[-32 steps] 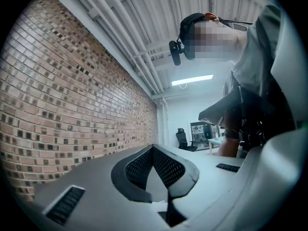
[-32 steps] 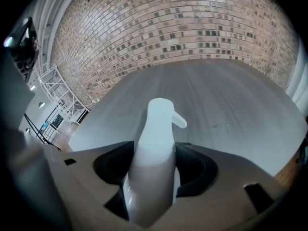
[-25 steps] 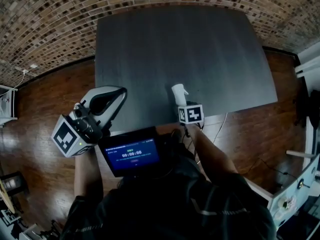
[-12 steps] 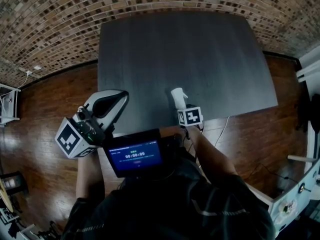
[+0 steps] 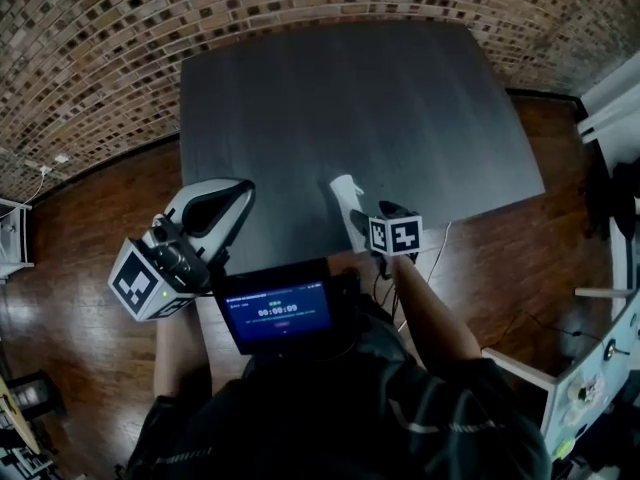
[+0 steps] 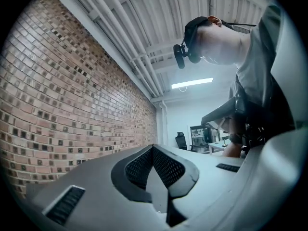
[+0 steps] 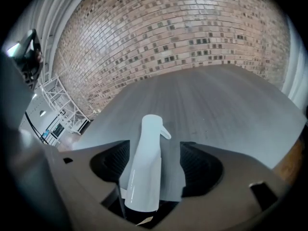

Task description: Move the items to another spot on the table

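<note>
**Right gripper.** The 2 fingers of the right gripper (image 7: 155,150) are spread wide apart and have just been opening. The white spray bottle (image 7: 144,172) stands between them, unclamped. A clear gap separates the bottle from the right-hand finger (image 7: 199,163). The bottle sits closer to the left-hand finger, and contact there cannot be confirmed. The spray head points away from the camera, with its nozzle turned toward the right of the right gripper view. The gripper is angled downward at the worktop (image 5: 350,98).

**Spray bottle location.** In the head view the bottle stands upright on the dark worktop, close to the near edge and roughly midway along it. The marker cube (image 5: 395,236) of the right gripper is just beside the bottle, on the person's side.

**Left gripper.** The 2 fingers (image 6: 139,167) of the left gripper (image 6: 153,148) are together at their tips, with nothing between them. In the head view this gripper is off the near left corner of the worktop, above the wooden floor (image 5: 90,218) and well apart from the bottle. Its own view looks slightly upward along a brick wall (image 6: 62,90) and takes in the person's upper body at the right.

**Other items.** A lit screen (image 5: 278,313) is mounted at the person's chest, between the 2 arms.
</note>
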`<control>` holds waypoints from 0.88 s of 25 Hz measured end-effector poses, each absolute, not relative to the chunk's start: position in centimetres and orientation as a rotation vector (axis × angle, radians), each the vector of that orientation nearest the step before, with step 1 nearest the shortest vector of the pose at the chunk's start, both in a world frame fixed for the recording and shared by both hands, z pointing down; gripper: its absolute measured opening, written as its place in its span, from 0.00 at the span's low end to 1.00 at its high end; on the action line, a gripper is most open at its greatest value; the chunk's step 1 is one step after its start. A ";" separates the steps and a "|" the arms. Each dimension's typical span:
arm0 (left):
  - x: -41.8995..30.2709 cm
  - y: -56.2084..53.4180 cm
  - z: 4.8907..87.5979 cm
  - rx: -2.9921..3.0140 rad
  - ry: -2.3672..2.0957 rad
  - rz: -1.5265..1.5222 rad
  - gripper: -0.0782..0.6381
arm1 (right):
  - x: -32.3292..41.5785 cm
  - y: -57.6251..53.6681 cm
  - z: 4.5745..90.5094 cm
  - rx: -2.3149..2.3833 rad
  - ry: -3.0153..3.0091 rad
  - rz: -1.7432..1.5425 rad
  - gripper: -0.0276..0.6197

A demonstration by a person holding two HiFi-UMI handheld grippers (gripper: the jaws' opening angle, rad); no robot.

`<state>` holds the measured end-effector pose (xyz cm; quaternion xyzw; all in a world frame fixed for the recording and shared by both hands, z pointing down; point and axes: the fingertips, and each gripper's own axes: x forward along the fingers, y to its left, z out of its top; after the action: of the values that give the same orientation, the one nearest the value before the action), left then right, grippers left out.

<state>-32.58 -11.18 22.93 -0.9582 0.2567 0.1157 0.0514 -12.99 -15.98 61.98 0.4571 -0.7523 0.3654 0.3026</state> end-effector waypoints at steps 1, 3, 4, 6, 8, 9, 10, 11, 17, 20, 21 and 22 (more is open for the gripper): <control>-32.4 -11.2 22.7 -2.913 0.763 0.366 0.10 | -12.5 -15.7 61.0 1.235 -2.008 0.971 0.56; -32.0 -11.2 22.8 -2.941 0.724 0.384 0.10 | -11.0 -14.9 59.0 1.277 -2.026 0.962 0.56; -31.7 -11.2 23.3 -2.968 0.705 0.386 0.10 | -10.0 -14.4 58.2 1.299 -2.034 0.953 0.53; -30.9 -11.4 24.5 -3.005 0.675 0.388 0.10 | -7.9 -13.8 56.9 1.360 -2.062 0.930 0.39; -30.1 -11.5 25.2 -3.014 0.645 0.388 0.10 | -6.3 -13.5 55.3 1.410 -2.113 0.888 0.37; -29.7 -11.3 25.3 -3.010 0.629 0.391 0.10 | -5.8 -13.3 54.4 1.422 -2.141 0.862 0.37; -29.1 -11.2 25.1 -2.996 0.614 0.402 0.10 | -5.3 -13.1 53.5 1.428 -2.166 0.839 0.37; -28.5 -10.9 24.7 -2.976 0.599 0.416 0.10 | -4.7 -12.8 52.7 1.432 -2.189 0.822 0.37; -22.7 -9.5 23.3 -2.945 0.574 0.355 0.10 | 0.3 -11.8 47.4 1.472 -2.323 0.714 0.31; -18.7 -8.2 23.7 -2.986 0.581 0.292 0.10 | 3.8 -10.7 45.7 1.461 -2.368 0.696 0.31; -17.1 -7.8 23.8 -2.990 0.588 0.278 0.10 | 5.0 -10.3 45.1 1.446 -2.391 0.682 0.31; -15.5 -7.6 23.9 -2.989 0.602 0.273 0.10 | 6.2 -9.9 44.5 1.423 -2.420 0.660 0.31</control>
<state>-15.54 -7.60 23.91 -0.9756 0.1966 0.0891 0.0401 6.15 -9.92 44.53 0.4894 -0.8321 0.2270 0.1287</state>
